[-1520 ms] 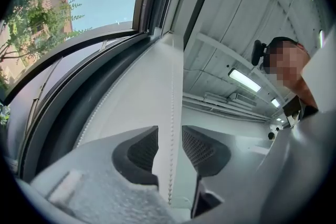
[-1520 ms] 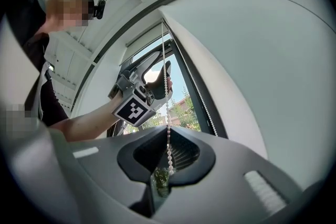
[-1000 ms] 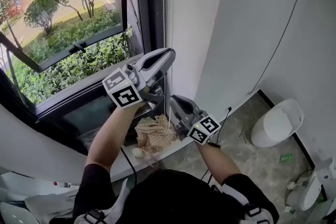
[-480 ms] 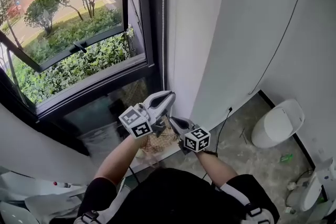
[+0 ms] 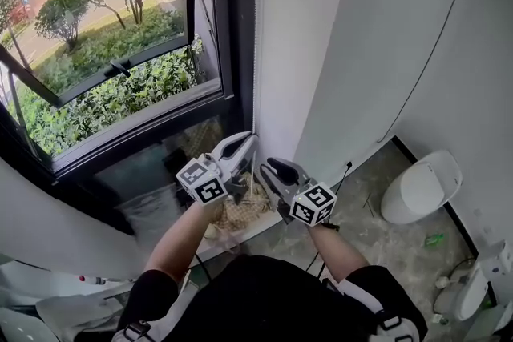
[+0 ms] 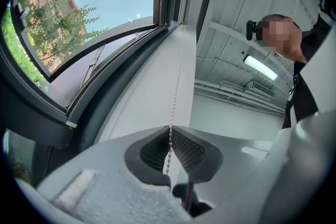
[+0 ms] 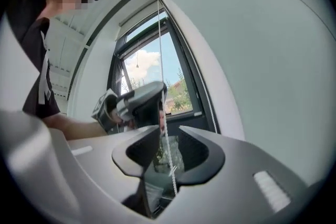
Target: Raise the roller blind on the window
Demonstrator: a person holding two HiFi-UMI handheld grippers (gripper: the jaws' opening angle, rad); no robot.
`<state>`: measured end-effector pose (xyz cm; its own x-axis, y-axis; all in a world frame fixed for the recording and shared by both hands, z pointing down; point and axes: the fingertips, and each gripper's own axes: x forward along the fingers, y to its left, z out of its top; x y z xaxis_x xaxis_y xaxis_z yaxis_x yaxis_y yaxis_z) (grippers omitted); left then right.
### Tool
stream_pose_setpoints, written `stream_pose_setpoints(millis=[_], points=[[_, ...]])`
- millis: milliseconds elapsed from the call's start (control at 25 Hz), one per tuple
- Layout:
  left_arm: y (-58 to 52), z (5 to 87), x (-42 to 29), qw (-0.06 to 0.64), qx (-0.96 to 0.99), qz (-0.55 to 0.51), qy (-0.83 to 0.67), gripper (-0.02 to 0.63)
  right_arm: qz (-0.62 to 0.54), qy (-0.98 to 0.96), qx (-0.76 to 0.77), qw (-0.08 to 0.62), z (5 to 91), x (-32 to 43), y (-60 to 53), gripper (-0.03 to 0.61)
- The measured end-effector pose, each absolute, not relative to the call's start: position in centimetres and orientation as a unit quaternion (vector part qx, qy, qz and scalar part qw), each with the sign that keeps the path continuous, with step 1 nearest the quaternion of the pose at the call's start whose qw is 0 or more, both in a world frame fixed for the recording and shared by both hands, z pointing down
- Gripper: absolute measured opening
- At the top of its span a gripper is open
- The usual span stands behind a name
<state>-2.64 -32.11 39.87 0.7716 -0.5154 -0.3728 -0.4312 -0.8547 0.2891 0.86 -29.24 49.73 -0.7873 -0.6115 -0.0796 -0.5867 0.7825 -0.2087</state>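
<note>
Now left hand-held gripper (image 6: 170,131) pinching bead chain (image 6: 176,87), right one (image 7: 169,129) just opened around it.

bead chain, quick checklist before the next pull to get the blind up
1. Left gripper clamped on the bead chain: ok, its pads are shut on it.
2. Right gripper released: ok, its jaws have just been opening; the chain hangs between them, not pinched.
3. Right gripper placed higher for a fresh grip: not ok, it sits below the left gripper on the chain.
4. Chain free of snags: ok where visible, it runs straight up beside the window frame.
5. How far the blind is up: cannot tell, its edge is out of view.
</note>
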Motion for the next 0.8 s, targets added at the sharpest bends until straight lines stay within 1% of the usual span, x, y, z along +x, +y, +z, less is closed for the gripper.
stream_pose_setpoints(millis=[200, 280, 400, 480, 600, 800], points=[[-31.7, 39.9, -2.7, 0.092, 0.937, -0.224, -0.25, 0.014, -0.058, 0.929, -0.331, 0.155, 42.0, 2.6, -29.4, 0.082], [-31.6, 40.1, -3.2, 0.096, 0.934, -0.231, -0.254, 0.014, -0.064, 0.924, -0.329, 0.186, 38.8, 2.5, -29.4, 0.04], [-31.6, 40.3, -4.0, 0.103, 0.931, -0.238, -0.258, 0.014, -0.053, 0.924, -0.302, 0.227, 34.0, 1.2, -29.4, 0.041], [-31.3, 40.3, -4.1, 0.102, 0.932, -0.235, -0.256, 0.014, -0.026, 0.927, -0.295, 0.23, 31.2, -0.1, -29.7, 0.049], [-30.9, 40.2, -4.3, 0.101, 0.933, -0.233, -0.257, 0.014, 0.009, 0.929, -0.297, 0.222, 27.3, -2.1, -30.5, 0.076], [-30.4, 40.3, -4.6, 0.101, 0.933, -0.23, -0.256, 0.014, 0.049, 0.927, -0.297, 0.222, 23.2, -4.0, -31.6, 0.08]])
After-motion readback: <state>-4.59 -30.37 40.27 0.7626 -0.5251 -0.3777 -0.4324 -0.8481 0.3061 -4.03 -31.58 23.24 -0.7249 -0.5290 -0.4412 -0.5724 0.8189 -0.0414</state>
